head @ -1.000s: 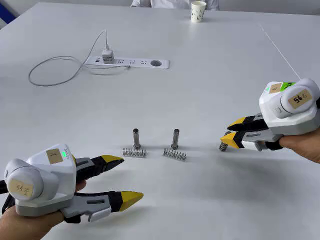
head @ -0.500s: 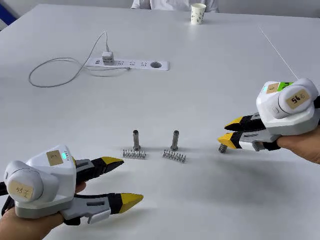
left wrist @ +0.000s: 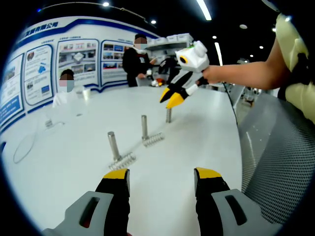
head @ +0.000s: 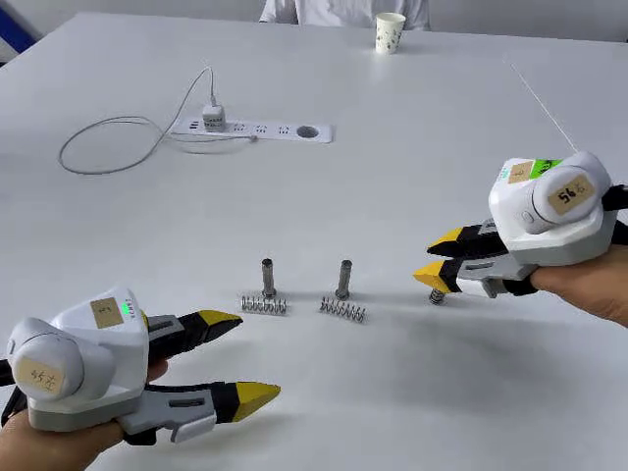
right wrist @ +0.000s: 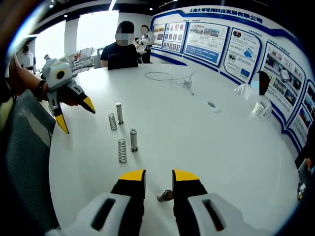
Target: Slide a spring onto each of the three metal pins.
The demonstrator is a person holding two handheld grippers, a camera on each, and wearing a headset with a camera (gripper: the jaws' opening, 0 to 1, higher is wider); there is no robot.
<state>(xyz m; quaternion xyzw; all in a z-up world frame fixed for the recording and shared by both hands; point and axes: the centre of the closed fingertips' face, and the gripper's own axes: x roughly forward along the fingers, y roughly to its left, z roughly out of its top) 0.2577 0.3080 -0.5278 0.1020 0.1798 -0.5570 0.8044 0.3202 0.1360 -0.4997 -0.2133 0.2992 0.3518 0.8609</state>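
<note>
Two bare metal pins (head: pixel 267 277) (head: pixel 344 278) stand upright mid-table, and a loose spring lies flat in front of each (head: pixel 264 305) (head: pixel 342 309). A third pin (head: pixel 437 294) stands to the right with a spring coiled round it. My right gripper (head: pixel 439 257) hovers just above and beside this pin, jaws a little apart and holding nothing; in the right gripper view the pin (right wrist: pixel 165 195) shows low between the jaws. My left gripper (head: pixel 240 355) rests open and empty at the near left, aimed at the pins (left wrist: pixel 113 145) (left wrist: pixel 144 127) and springs (left wrist: pixel 123 160) (left wrist: pixel 153 139).
A white power strip (head: pixel 250 126) with a plugged charger and a looped cable (head: pixel 98 147) lies at the far left. A paper cup (head: pixel 390 32) stands at the far edge. People sit and stand beyond the table (head: pixel 412 167).
My right gripper has lifted slightly and drifted left off the third pin, so the sprung pin now shows below its tips. The left gripper has hardly moved.
</note>
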